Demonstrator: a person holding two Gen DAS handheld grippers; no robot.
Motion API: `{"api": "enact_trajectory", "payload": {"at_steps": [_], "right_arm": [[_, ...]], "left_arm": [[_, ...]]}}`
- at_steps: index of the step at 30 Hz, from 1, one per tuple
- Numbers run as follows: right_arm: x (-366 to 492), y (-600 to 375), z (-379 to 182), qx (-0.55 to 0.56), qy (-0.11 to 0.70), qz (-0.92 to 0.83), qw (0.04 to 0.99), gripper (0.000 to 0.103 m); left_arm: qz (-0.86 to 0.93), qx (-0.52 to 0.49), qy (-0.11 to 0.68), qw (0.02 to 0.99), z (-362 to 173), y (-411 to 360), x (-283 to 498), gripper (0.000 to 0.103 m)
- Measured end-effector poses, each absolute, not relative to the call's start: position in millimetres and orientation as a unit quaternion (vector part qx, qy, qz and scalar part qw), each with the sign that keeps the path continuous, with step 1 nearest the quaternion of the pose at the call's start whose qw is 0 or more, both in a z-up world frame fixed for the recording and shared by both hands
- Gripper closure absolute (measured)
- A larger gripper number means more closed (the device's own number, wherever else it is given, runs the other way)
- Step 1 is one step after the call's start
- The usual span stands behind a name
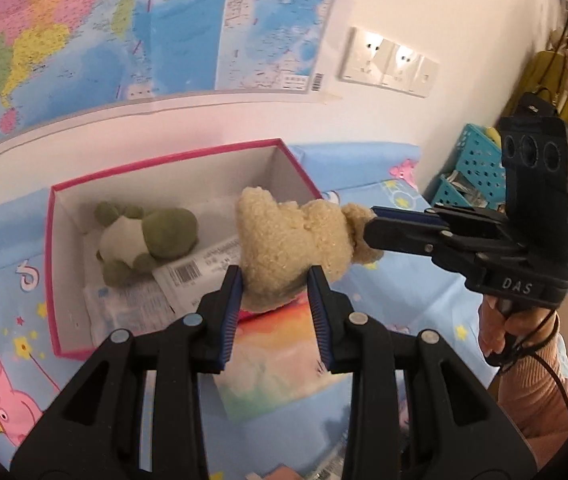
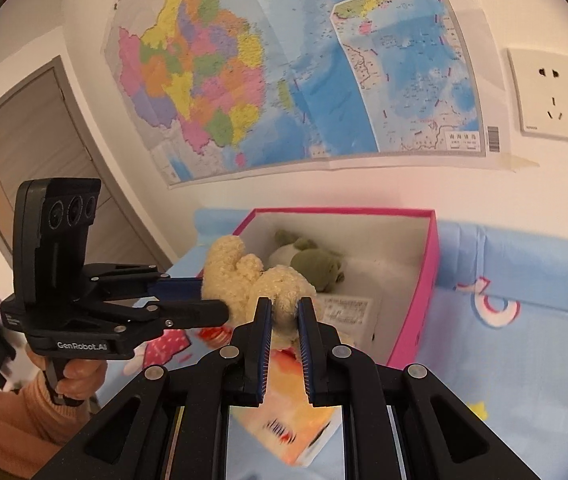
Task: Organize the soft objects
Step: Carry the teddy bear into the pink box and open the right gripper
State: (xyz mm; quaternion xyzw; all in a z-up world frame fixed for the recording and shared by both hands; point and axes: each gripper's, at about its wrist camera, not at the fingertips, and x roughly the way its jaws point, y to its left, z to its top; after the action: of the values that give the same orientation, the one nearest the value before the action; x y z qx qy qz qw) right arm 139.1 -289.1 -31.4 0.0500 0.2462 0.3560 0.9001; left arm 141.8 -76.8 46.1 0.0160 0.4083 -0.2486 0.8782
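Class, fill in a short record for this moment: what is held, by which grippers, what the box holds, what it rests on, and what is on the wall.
held: cream plush
left gripper: shut on the plush's lower end
right gripper: shut on the plush's other end
plush position: above the near rim of the pink box
in box: green plush, labelled packets
under box: blue cartoon sheet
wall: map, sockets

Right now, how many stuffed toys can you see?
2. The cream plush hangs between both grippers above the pink box; the green-and-white plush lies inside it. Others may be hidden.
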Motion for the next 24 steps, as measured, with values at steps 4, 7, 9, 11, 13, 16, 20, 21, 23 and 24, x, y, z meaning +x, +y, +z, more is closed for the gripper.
{"api": "enact_trajectory", "payload": {"at_steps": [4, 7, 9, 11, 13, 16, 20, 21, 23, 24], "right_arm": [[156.4, -285.2, -32.4, 0.049, 0.257, 0.348, 0.900, 0.090], [169.4, -281.8, -36.5, 0.046, 0.270, 0.340, 0.900, 0.090], [177.8, -279.5, -41.6, 0.043, 0.281, 0.332, 0.900, 0.090], [183.9, -278.4, -46.9, 0.041, 0.290, 0.327, 0.898, 0.090], [189.3, -277.2, -52.9, 0.040, 0.301, 0.321, 0.897, 0.090], [196.1, -276.2, -60.3, 0.039, 0.314, 0.312, 0.896, 0.090], [201.5, -275.0, -65.7, 0.031, 0.327, 0.289, 0.899, 0.087], [200.4, -274.7, -65.4, 0.026, 0.325, 0.285, 0.901, 0.084], [196.0, -274.7, -62.1, 0.023, 0.317, 0.281, 0.906, 0.079], [192.5, -274.9, -59.9, 0.019, 0.311, 0.279, 0.908, 0.077]], "left_arm": [[-0.235, 0.014, 0.422, 0.875, 39.8, -79.3, 159.6, 0.067], [-0.228, 0.012, 0.439, 0.869, 30.9, -81.9, 170.2, 0.067], [-0.224, 0.013, 0.450, 0.864, 23.9, -84.0, 176.5, 0.067], [-0.220, 0.012, 0.462, 0.859, 16.2, -85.8, 182.1, 0.067], [-0.215, 0.013, 0.471, 0.856, 10.6, -86.5, 186.1, 0.067], [-0.207, 0.016, 0.484, 0.850, 2.6, -87.9, 193.3, 0.067], [-0.194, 0.010, 0.494, 0.847, -3.7, -84.4, 199.2, 0.067], [-0.191, 0.008, 0.495, 0.848, -4.1, -82.9, 199.5, 0.067], [-0.190, 0.008, 0.492, 0.850, -3.1, -80.7, 196.5, 0.067], [-0.191, 0.008, 0.489, 0.851, -1.4, -79.6, 193.3, 0.067]]}}
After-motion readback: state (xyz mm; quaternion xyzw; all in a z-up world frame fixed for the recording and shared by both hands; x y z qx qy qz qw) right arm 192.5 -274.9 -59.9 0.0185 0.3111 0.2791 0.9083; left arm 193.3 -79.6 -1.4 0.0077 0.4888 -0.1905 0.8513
